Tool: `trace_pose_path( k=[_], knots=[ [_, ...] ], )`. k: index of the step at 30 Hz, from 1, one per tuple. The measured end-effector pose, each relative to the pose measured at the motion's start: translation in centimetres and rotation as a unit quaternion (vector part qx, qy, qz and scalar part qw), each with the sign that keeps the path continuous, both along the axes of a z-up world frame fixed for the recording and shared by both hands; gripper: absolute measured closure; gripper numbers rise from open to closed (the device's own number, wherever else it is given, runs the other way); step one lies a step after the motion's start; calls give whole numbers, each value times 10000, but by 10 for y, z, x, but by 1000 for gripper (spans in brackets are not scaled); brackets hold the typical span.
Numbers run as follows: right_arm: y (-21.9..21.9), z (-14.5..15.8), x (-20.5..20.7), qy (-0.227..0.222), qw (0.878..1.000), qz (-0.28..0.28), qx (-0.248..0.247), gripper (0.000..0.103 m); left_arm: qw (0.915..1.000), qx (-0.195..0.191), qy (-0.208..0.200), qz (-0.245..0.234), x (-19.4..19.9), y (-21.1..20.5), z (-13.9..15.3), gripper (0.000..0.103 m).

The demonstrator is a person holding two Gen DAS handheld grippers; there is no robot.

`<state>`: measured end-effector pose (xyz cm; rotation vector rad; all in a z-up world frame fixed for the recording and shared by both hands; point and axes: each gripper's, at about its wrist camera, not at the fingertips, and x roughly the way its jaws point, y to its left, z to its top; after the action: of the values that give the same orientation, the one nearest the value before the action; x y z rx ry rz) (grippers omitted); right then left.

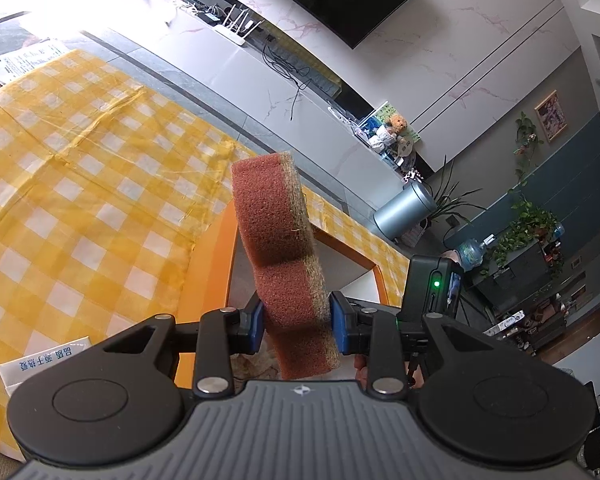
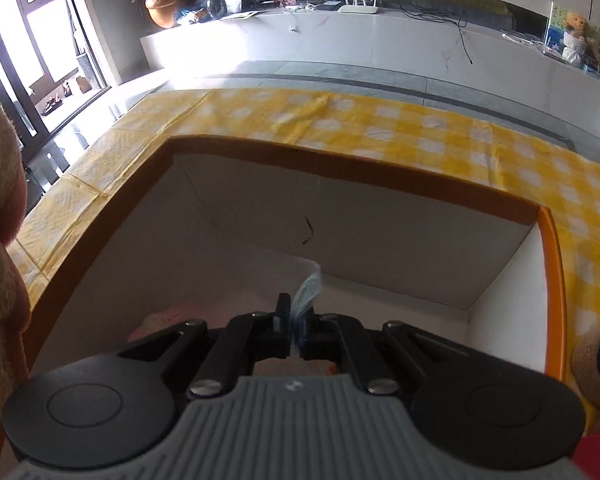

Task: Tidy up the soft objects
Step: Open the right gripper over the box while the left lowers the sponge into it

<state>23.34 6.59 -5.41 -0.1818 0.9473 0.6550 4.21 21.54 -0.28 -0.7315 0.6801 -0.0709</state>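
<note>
My left gripper point(image 1: 298, 326) is shut on a red-brown sponge point(image 1: 280, 248) with a tan scouring side. It holds the sponge upright in the air near the corner of an orange-rimmed box point(image 1: 212, 256). My right gripper point(image 2: 295, 330) is shut on a thin translucent white-blue cloth or wrapper point(image 2: 306, 292) and reaches down inside the same white-walled box point(image 2: 380, 172). Pinkish soft things point(image 2: 168, 316) lie on the box floor under it, mostly hidden by the gripper.
The box stands on a yellow checked tablecloth point(image 1: 80, 184). A white packet point(image 1: 44, 364) lies by my left gripper. A furry toy point(image 2: 0, 240) is at the left edge of the right wrist view and another plush point(image 2: 598, 364) at its right. A marble TV bench point(image 2: 380, 40) is behind.
</note>
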Motion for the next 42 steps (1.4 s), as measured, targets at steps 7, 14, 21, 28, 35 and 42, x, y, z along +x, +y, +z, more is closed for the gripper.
trace_pose_path(
  k=[7,14,21,28,35,42],
  knots=[
    [-13,25,-11,-657,9976,26,204,39,9997,186,102,-79,4,-7,-4,66],
    [-67,72,-48,-1287,9894,-141,663,13,9933,741,370,-802,8,-37,-7,65],
    [-138,76,-63,-807,9757,-894,1828,12,9762,1675,833,-1100,0,-72,-14,65],
    [-147,74,-53,-619,9757,-1134,1768,12,9646,1959,1376,-1108,-4,-83,-15,66],
    [-147,76,-67,-665,9804,-833,1655,12,9452,2465,1705,-1292,-4,-105,-16,66],
    [-149,80,-71,-696,9794,-806,1716,12,9486,1999,1666,-1799,-8,-110,-18,65]
  ],
)
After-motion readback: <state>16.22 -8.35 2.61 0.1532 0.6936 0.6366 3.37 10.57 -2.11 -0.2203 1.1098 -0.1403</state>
